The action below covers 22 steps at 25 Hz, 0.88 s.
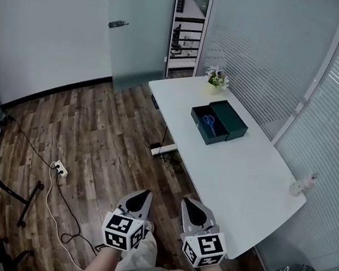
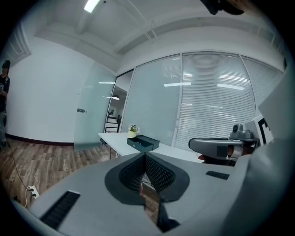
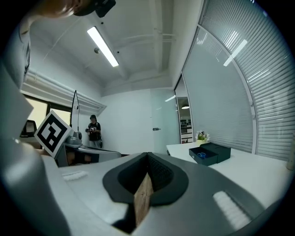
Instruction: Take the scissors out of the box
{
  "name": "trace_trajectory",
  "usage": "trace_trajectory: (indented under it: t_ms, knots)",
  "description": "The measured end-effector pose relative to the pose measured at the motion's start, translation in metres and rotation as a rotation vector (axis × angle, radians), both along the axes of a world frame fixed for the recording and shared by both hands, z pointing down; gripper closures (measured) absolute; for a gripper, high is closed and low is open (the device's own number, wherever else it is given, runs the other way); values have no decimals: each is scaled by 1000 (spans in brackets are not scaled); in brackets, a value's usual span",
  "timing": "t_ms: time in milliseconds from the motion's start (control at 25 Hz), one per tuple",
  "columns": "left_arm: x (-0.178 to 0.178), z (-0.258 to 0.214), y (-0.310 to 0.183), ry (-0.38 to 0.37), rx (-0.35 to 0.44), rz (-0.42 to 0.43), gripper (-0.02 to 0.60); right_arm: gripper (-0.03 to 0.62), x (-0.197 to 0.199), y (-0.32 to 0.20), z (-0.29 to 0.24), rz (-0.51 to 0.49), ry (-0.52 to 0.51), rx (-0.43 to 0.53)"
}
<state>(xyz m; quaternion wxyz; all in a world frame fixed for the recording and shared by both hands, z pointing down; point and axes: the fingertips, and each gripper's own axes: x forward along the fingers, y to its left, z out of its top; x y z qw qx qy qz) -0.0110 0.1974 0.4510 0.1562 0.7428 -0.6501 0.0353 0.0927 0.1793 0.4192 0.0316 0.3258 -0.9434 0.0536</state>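
Head view: blue scissors (image 1: pixel 208 120) lie in the open box (image 1: pixel 219 133) toward the table's (image 1: pixel 246 176) far end. The left gripper (image 1: pixel 145 193) and right gripper (image 1: pixel 186 200) hover short of its near edge, fingers pressed together. Best to close in first, then spread one pair over the handles.

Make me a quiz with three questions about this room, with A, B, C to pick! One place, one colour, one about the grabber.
1. Where do the scissors lie? A on the floor; B in the open box on the table; C in a gripper.
2. What colour are their handles? A blue; B red; C yellow.
3. What state is the right gripper in? A wide open; B shut on the scissors; C shut, empty.
Answers: B, the head view shows them inside the box; A, blue loops show; C, its own view shows the jaws together, nothing between.
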Motion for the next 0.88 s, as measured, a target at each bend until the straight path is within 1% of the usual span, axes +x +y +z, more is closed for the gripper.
trace_trajectory:
  t_ms: [200, 360, 560, 720, 880]
  knots:
    - [-28, 0, -60, 10, -10, 19, 578, 585, -30, -59, -4, 11, -4, -4]
    - [-51, -4, -110, 12, -8, 39, 578, 585, -53, -109, -8, 41, 7, -8]
    - [-77, -9, -170, 9, -3, 75, 578, 585, -82, -166, -17, 60, 2, 7]
    - [-89, -12, -218, 1, 2, 118, 578, 585, -97, -211, -22, 94, -6, 19]
    - [-101, -16, -261, 1, 14, 153, 578, 585, -108, -252, -24, 137, 9, 32]
